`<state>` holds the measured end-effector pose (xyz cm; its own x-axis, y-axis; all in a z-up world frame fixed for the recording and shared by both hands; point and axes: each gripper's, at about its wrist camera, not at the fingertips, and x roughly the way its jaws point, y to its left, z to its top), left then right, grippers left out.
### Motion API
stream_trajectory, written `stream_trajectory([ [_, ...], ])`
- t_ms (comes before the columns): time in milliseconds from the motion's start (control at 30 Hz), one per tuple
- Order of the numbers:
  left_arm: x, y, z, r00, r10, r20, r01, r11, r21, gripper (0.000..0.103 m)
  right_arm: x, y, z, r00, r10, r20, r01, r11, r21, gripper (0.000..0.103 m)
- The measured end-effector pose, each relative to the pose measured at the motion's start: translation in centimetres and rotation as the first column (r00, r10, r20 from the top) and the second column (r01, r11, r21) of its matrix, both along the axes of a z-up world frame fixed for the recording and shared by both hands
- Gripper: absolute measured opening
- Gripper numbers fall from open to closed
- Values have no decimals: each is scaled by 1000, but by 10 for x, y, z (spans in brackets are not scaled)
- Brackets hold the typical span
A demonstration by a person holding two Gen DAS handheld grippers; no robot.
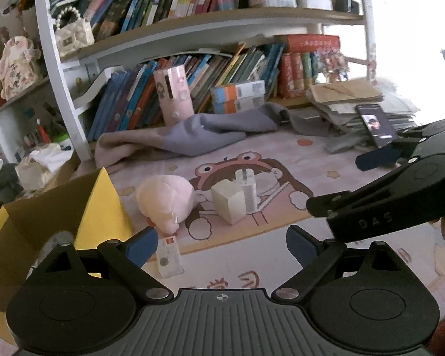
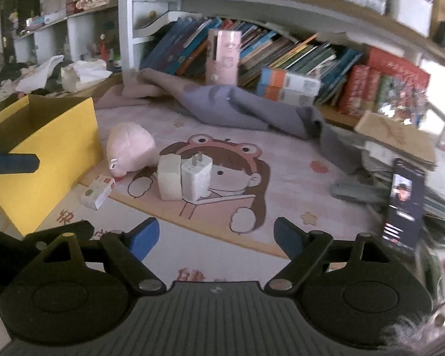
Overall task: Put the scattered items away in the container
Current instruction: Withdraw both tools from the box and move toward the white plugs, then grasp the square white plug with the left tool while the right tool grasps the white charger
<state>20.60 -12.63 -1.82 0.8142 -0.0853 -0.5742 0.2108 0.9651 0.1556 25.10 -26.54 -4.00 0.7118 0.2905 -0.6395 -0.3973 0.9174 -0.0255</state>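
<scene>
Soft pink plush (image 2: 130,148) & hard white plug (image 2: 196,181) sit by the yellow box (image 2: 49,151). Both tongs, left (image 1: 221,244) & right (image 2: 216,237), spread wide, holding nothing.

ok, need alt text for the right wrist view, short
Open right tongs hover, empty, over a cartoon play mat where a white plug adapter stands against a cream block, with a pink plush and a small white carton to their left. A yellow box sits far left; a crowded bookshelf fills the back.
</scene>
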Motion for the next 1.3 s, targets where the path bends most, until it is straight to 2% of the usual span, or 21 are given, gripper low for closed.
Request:
stream_trajectory([
  [100,18,-6,-6,999,43,-8,-43,999,2,91,25,3,-6,999,28,-26,-27,999,21,77],
  [300,48,-9,-20,993,108,-39,-109,994,-5,90,74,10,-19,996,48,-71,-42,996,84,74],
  [533,68,-20,-32,994,91,-66,-89,996,20,82,111,25,-34,992,83,-95,-76,994,75,68],
  [600,72,-21,-34,993,92,-77,-90,996,24,79,119,28,-38,989,74,-124,-67,996,60,62],
  [800,82,-21,-38,991,98,-91,-97,995,20,75,127,31,-43,985,84,-151,-68,992,109,62],
  [1133,100,-25,-50,989,102,-110,-99,995,33,71,143,43,-53,980,143,-135,-132,987,90,62],
  [1167,102,-25,-52,988,104,-112,-101,994,34,70,145,43,-55,980,144,-137,-133,987,89,61],
  [1267,107,-25,-55,986,111,-122,-108,994,32,68,150,41,-56,974,166,-154,-148,982,119,44],
  [1300,109,-25,-56,986,113,-125,-110,993,32,67,149,42,-55,975,164,-152,-148,983,107,43],
])
